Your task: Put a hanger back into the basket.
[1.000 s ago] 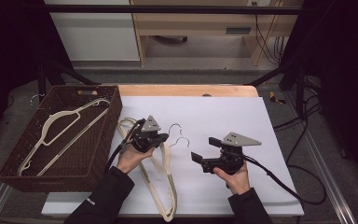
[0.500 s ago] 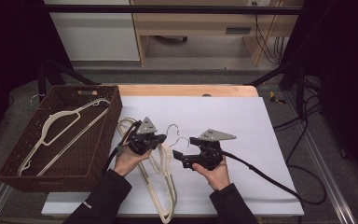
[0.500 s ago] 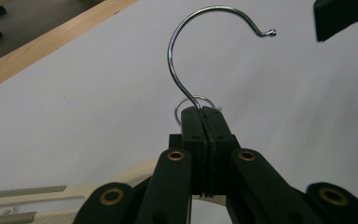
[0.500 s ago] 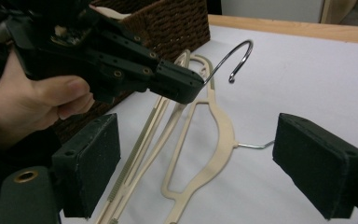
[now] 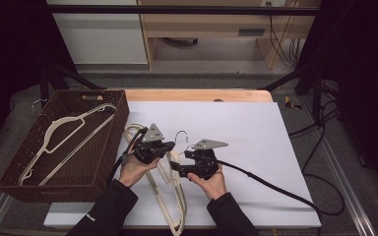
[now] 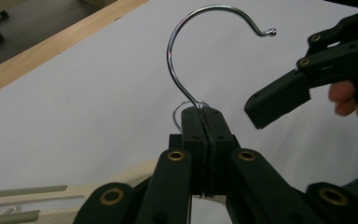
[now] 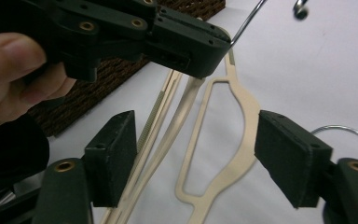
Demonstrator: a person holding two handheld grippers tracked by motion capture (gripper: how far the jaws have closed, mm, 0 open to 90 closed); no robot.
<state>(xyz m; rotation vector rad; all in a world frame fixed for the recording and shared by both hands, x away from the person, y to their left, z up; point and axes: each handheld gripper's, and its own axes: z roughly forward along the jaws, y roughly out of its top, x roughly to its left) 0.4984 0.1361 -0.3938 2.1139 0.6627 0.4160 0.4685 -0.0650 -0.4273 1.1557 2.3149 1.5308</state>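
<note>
My left gripper (image 5: 170, 146) is shut on the metal hook (image 6: 182, 46) of a cream plastic hanger (image 5: 170, 196), one of several stacked on the white table cover. The hook (image 5: 181, 135) curves up past the closed jaws. My right gripper (image 5: 175, 167) sits just right of it, pointing left at the hanger's neck. Its jaws have just been closing but still stand apart. In the right gripper view the cream hanger (image 7: 233, 121) shows between the pads (image 7: 114, 154), which do not touch it. My left gripper (image 7: 186, 42) is above.
A brown wicker basket (image 5: 10, 177) on the left holds another cream hanger (image 5: 64, 135). A second wire hook (image 7: 345, 130) lies on the cover by my right jaw. White cover (image 5: 256, 132) stretches right; a black cable (image 5: 275, 189) trails from the right gripper.
The right gripper has moved left and a little down, to just beside the left gripper and the hanger's neck, and its jaws have narrowed. The left gripper has kept still on the hook.
</note>
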